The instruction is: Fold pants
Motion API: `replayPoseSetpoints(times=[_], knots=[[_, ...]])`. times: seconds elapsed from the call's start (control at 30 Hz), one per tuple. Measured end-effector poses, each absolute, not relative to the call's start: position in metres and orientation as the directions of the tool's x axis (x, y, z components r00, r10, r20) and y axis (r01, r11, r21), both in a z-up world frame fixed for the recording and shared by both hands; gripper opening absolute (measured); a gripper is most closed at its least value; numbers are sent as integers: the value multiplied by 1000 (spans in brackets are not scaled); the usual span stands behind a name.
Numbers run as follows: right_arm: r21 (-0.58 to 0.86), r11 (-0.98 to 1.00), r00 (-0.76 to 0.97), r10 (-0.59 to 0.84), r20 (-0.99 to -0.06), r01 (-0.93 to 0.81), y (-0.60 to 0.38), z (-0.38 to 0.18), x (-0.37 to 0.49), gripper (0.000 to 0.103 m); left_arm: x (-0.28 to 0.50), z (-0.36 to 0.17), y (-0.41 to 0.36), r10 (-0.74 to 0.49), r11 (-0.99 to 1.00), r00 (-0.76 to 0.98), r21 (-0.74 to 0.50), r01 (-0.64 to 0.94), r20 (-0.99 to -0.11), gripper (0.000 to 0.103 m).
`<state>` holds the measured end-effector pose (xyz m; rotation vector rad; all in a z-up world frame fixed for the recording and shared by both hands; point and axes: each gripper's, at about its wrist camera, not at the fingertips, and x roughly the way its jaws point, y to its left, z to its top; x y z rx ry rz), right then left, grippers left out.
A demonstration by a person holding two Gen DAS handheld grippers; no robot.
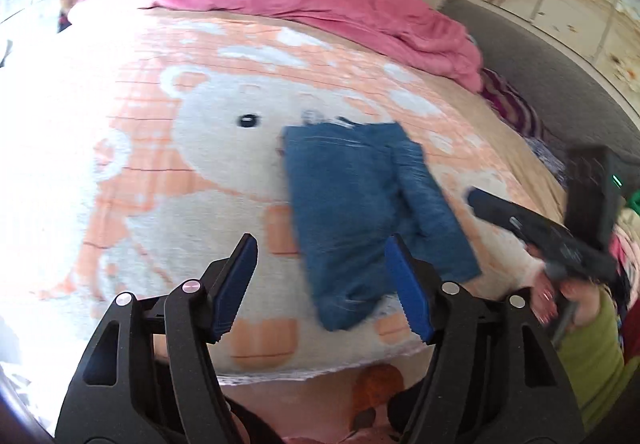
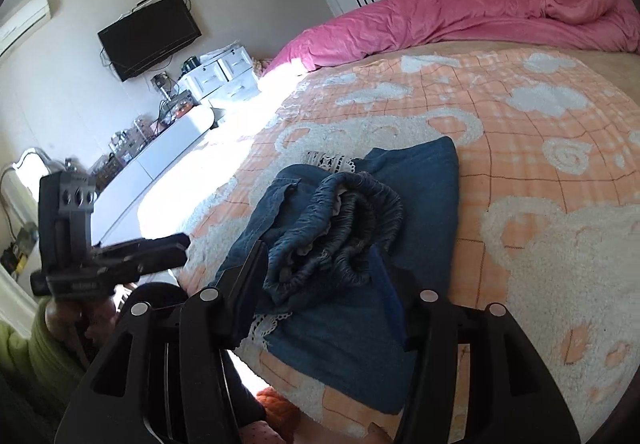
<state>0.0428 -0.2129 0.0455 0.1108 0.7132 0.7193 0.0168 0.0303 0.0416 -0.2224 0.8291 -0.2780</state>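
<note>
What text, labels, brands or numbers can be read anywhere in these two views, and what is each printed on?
No text here is legible.
Left gripper: a small pale marking on its body in the right wrist view, too blurred to read.
Blue pants: no print visible.
Bear blanket: pictures only.

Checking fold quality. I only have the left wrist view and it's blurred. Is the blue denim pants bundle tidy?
Observer: Not quite. On the folded blue denim pants, the gathered elastic waistband lies bunched on top.
Operator: Right claw gripping anything?
Observer: No. The right claw is open, with its pads off the cloth.
Operator: Anything sticking out?
Observer: White lace trim pokes out at the near edge.
</note>
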Motion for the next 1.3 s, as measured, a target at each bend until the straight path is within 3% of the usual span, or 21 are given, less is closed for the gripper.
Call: replayPoseSetpoints(times=[0.27, 0.43, 0.5, 0.63, 0.67, 0.77, 0.83, 1.3], knots=[[-16, 650, 519, 591, -618, -759, -142, 45, -12, 58, 55, 43, 39, -317, 941, 622, -318, 114, -716, 63], [-183, 598, 547, 510, -664, -780, -108, 31, -8, 57, 90, 27, 22, -367, 927, 555, -343, 151, -746, 37], [-247, 576, 569, 484, -665, -779, -99, 27, -7, 56, 101, 22, 16, -377, 924, 546, -346, 164, -748, 32], [-359, 524, 603, 425, -676, -772, -79, 15, 2, 51, 113, 15, 3, -336, 942, 550, -285, 179, -765, 32], [-359, 513, 594, 427, -682, -780, -75, 11, 6, 46, 113, 14, 1, -327, 945, 553, -272, 182, -767, 32], [-262, 484, 504, 481, -717, -835, -72, 2, 12, 12, 113, 9, 0, -313, 950, 562, -248, 190, -766, 32], [-228, 456, 459, 496, -737, -860, -77, -2, 7, 7, 114, 5, 3, -331, 944, 558, -272, 189, -761, 32], [-47, 464, 345, 583, -735, -885, -104, -13, 22, 13, 111, 6, 3, -332, 943, 596, -271, 193, -731, 41]])
